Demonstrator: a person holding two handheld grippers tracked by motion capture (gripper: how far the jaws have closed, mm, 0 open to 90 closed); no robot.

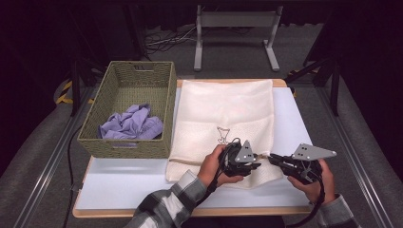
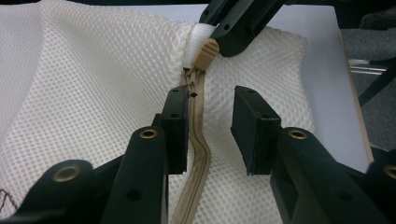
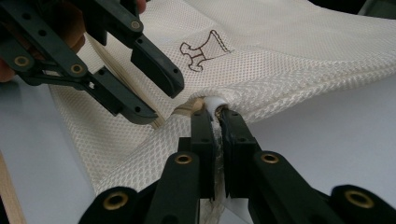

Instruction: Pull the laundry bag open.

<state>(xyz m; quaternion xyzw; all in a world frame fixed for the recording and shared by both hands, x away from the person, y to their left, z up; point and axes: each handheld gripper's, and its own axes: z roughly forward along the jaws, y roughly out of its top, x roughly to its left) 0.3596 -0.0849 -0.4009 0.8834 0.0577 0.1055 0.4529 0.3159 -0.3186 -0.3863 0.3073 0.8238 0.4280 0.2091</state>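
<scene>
A white mesh laundry bag (image 1: 223, 114) lies flat on the table, with a small brown emblem (image 3: 203, 51) stitched on it. Its tan zipper (image 2: 198, 154) runs along the near edge and ends at a tan pull tab (image 2: 206, 53). My right gripper (image 3: 215, 121) is shut on the bag's white edge at that zipper end; in the left gripper view its jaws (image 2: 229, 32) sit right by the pull tab. My left gripper (image 2: 210, 123) stands open just over the bag, jaws on either side of the zipper line a little short of the tab. Both grippers (image 1: 259, 159) (image 1: 273, 159) meet at the bag's near right corner.
A woven green basket (image 1: 128, 109) holding crumpled purple cloth (image 1: 130, 124) stands at the left of the pale table (image 1: 123, 185). The table's wooden edge (image 1: 190, 212) runs along the front. A grey metal stand (image 1: 235, 28) is on the floor behind.
</scene>
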